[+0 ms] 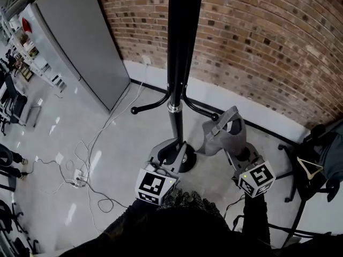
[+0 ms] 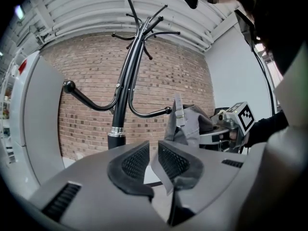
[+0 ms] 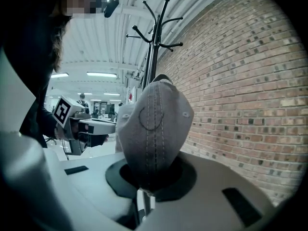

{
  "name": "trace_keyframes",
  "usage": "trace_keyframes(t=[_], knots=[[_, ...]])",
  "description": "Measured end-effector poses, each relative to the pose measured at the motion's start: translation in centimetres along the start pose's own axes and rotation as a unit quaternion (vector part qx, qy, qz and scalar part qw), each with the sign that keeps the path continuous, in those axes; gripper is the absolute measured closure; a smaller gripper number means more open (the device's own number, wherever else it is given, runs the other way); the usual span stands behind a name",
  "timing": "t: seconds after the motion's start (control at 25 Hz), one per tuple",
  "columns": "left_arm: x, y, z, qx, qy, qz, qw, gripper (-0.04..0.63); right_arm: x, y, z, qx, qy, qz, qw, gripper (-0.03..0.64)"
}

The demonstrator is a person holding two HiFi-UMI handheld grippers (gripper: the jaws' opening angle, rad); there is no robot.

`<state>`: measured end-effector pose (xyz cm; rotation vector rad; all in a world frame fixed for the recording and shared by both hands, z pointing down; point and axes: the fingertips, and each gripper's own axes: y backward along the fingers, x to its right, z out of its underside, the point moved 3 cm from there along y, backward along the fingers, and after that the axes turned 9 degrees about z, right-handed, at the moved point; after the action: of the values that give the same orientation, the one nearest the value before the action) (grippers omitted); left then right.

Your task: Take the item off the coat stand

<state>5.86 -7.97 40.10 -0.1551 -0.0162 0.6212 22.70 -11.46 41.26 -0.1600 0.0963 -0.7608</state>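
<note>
Beside coat stand (image 1: 177, 63) base, R gripper (image 1: 237, 149) clenched on grey cap (image 1: 221, 135); L gripper (image 2: 153, 158) jaws slightly apart.

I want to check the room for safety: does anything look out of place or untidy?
Loose white cables trail across the floor to a power strip left of the coat stand; someone could trip there. The grey cap pinched in the right tongs looks squashed, not damaged.
</note>
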Motion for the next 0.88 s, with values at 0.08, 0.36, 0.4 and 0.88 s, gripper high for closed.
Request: trace_keyframes(t=[0.08, 0.36, 0.4, 0.88], knots=[[0.4, -0.5, -0.2, 0.002, -0.001, 0.007, 1.0, 0.531, 0.8, 1.2, 0.0, 0.004, -0.009, 0.016, 1.0, 0.592], [2.3, -2.6, 0.1, -0.001, 0.001, 0.051, 0.9987, 0.531, 4.2, 6.1, 0.5, 0.009, -0.019, 0.102, 0.995, 0.592], [2.6, -3.1, 0.1, 0.0, 0.0, 0.059, 0.9983, 0.532, 4.7, 6.8, 0.7, 0.009, -0.021, 0.115, 0.993, 0.592], [6.7, -7.7, -0.3, -0.002, -0.01, 0.136, 0.9906, 0.532, 8.8, 15.2, 4.3, -0.011, -0.05, 0.254, 0.966, 0.592]])
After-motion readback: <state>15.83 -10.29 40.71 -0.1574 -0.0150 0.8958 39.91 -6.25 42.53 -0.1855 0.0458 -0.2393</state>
